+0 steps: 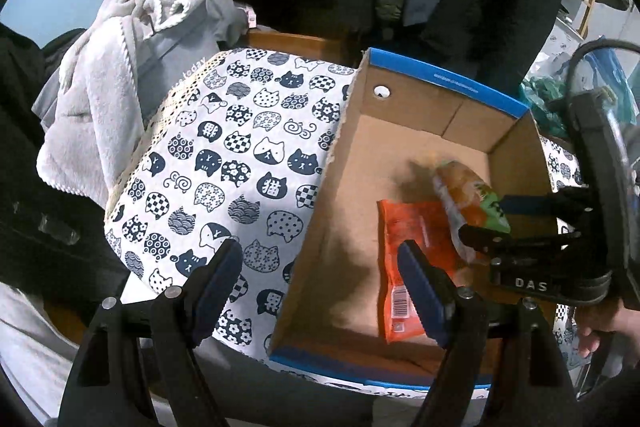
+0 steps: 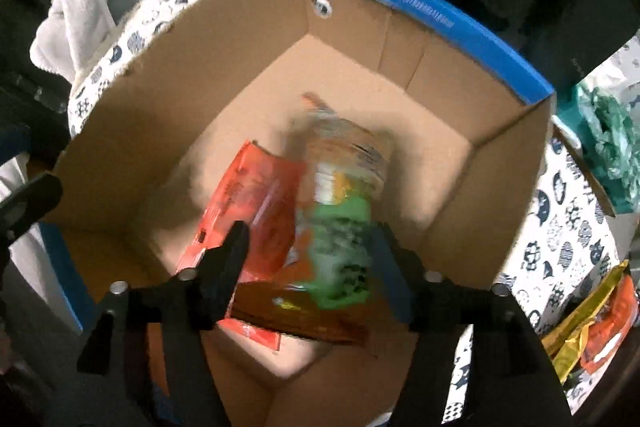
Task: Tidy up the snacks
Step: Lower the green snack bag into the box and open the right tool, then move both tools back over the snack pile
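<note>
Dropping blurred between the right gripper's spread jaws into the brown cardboard box, the crinkly orange-and-green snack bag looks light and slippery, best pinched at a seam, while the left gripper hangs open and empty.

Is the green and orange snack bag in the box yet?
In the box: the snack bag shows blurred below the rim, over the red packet, between the right tool's open fingers.

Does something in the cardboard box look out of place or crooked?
The green and orange snack pack lies tilted, partly on top of the red packet, inside the cardboard box. It is blurred, so its exact resting position is unclear.
</note>
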Demonstrator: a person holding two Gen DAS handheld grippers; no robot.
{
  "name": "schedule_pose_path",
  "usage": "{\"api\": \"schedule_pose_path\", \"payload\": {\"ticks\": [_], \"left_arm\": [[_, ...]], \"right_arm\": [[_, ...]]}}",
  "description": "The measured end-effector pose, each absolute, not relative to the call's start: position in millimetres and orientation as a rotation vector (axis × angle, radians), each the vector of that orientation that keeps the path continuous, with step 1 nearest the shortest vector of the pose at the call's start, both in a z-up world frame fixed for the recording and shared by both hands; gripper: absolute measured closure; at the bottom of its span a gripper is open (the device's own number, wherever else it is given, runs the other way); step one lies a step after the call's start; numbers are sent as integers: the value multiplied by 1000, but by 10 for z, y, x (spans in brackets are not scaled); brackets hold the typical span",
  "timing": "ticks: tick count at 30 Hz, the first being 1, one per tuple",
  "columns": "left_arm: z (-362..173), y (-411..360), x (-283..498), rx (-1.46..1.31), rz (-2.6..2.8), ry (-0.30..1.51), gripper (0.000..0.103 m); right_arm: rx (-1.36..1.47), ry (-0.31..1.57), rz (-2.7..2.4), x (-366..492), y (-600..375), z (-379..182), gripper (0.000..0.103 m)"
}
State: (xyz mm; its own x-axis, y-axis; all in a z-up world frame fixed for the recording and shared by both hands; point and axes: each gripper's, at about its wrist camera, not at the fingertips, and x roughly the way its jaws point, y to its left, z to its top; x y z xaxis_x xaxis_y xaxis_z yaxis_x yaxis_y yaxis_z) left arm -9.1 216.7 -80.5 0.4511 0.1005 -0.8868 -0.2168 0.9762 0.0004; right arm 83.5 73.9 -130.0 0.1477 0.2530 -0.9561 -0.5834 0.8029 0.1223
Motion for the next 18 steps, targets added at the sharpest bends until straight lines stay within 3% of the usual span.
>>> {"api": "schedule_pose_path", "payload": {"ticks": [18], "left_arm": [[-729,1602,149,-146,99,1094,22]], "right_arm": [[-191,1096,475,595,-445,-510,32]]}}
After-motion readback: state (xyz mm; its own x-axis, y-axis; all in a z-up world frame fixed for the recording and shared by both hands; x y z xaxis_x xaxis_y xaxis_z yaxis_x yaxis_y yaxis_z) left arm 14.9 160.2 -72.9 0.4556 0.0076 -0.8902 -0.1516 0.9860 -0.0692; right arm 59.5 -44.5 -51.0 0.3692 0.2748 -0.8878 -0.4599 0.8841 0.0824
